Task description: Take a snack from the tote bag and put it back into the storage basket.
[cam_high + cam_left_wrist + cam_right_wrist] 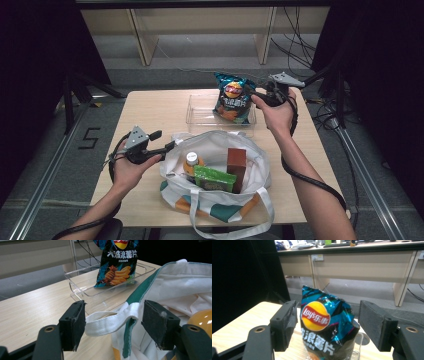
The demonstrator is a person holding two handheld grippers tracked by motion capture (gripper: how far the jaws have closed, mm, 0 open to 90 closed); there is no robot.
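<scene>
Standing upright in the clear plastic tray [200, 116] at the far side of the table [150, 107], the blue chip bag [232, 98] leans a little, its lower edge on the tray floor; the right gripper [256, 94] sits just beside the bag's upper right edge, held level and pointing at it. In the right gripper view the chip bag [326, 326] rises between the two black jaws, yet neither pad presses on it; a gap shows on the far side and the near jaw is at most brushing the foil, so the right gripper [327, 326] stands wide open and holds nothing.

Nearer the person, the white and green tote bag [215, 172] lies open on the table with an orange-capped bottle [191, 162], a green packet [215, 179] and a brown box [236, 162] inside it; the left gripper [167, 141] is at the bag's left rim. In the left gripper view a white handle strap [110, 321] of the tote bag [180, 282] loops across between the jaws; the strap touches the left pad while the other pad stands clear of it, so the left gripper [113, 323] is open and clamps nothing; the chip bag [117, 263] and the tray [82, 286] lie well beyond it.
</scene>
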